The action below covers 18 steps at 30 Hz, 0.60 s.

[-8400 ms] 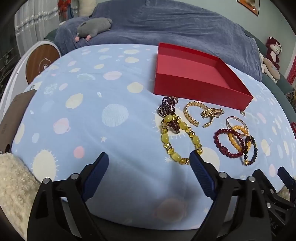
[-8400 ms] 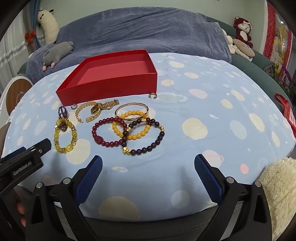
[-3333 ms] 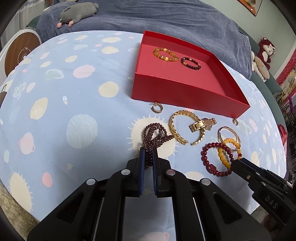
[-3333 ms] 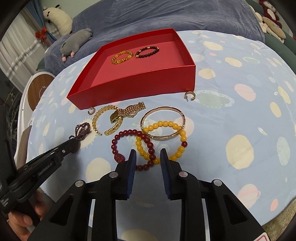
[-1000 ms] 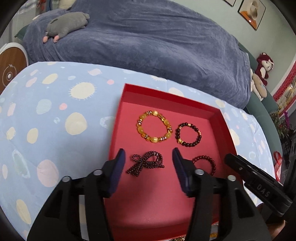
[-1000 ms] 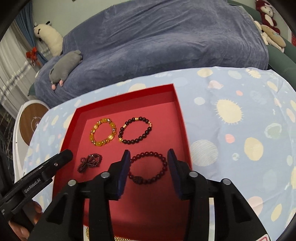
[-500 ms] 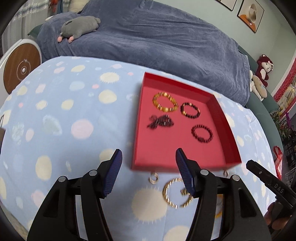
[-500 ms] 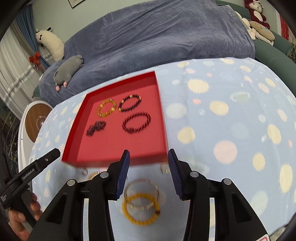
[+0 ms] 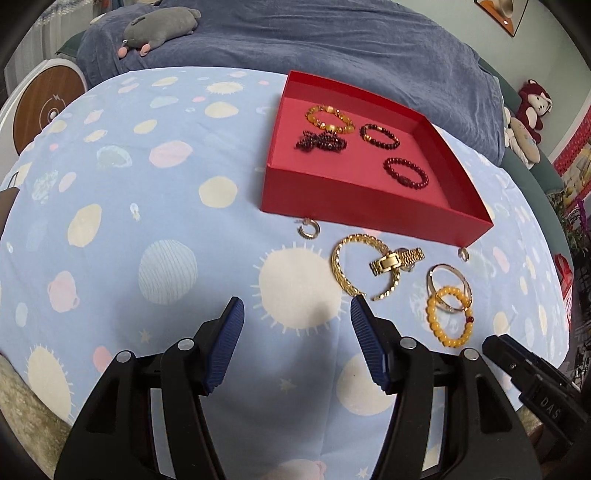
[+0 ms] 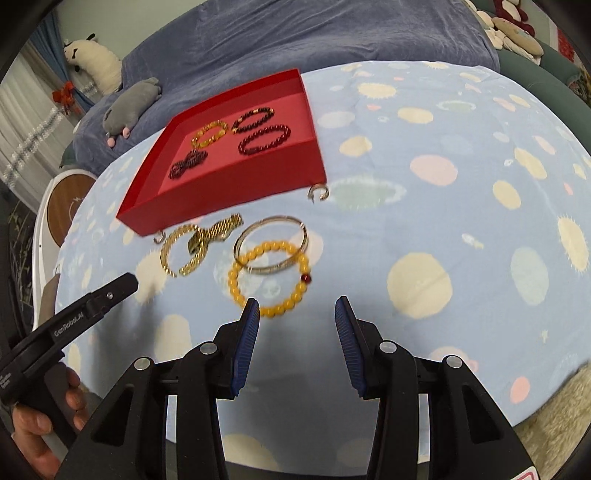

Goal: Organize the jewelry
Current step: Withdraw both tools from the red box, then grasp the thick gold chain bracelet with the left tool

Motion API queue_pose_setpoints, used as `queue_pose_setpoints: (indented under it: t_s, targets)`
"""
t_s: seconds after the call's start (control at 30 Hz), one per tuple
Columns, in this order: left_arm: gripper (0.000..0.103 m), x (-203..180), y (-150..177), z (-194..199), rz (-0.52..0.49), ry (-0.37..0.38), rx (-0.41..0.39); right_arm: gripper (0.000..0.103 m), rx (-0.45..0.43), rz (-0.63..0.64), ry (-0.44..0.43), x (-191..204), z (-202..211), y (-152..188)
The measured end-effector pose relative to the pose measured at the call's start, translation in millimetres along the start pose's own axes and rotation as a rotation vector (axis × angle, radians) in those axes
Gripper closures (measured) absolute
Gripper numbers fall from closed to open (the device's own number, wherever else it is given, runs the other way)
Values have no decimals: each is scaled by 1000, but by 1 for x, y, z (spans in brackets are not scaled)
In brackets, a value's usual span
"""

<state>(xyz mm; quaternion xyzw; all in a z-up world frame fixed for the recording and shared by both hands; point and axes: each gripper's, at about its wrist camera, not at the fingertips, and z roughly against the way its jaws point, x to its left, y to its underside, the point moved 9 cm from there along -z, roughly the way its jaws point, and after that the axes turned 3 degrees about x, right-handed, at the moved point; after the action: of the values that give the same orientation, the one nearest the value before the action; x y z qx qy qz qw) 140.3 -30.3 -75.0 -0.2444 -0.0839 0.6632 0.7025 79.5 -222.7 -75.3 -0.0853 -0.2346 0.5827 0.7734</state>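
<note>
A red box (image 9: pixel 373 218) (image 10: pixel 221 199) on the spotted blue cloth holds several beaded bracelets: an amber one (image 9: pixel 328 118), a dark one (image 9: pixel 379 136), a red one (image 9: pixel 405 172) and a bunched garnet strand (image 9: pixel 320 141). In front of it lie a gold watch (image 9: pixel 364 264) (image 10: pixel 199 243), a thin bangle (image 10: pixel 271 243), a yellow bead bracelet (image 9: pixel 448 317) (image 10: pixel 271 277) and two small gold earrings (image 9: pixel 308 227) (image 10: pixel 318 192). My left gripper (image 9: pixel 295 314) stands open and empty, just left of the watch. My right gripper (image 10: pixel 295 314) is open and empty at the yellow bracelet's near edge.
A blue-grey sofa with a grey plush toy (image 9: pixel 159 26) lies behind the table. A round wooden-faced device (image 9: pixel 44 107) stands at the left. Stuffed toys (image 9: pixel 528 114) sit at the far right. A fluffy cream rug (image 10: pixel 554 417) shows below the table edge.
Both grippers have drawn back from over the red box toward the near side of the table. The loose jewelry in front of the box has come into full view. Jaw widths look the same.
</note>
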Motion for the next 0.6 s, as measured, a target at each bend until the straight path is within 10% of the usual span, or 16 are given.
queue_pose_setpoints:
  t_s: [0.6]
  targets:
    - [46,-16,-17,-33,-15,-18,23,61,-10,26,-15,20,-21,-29]
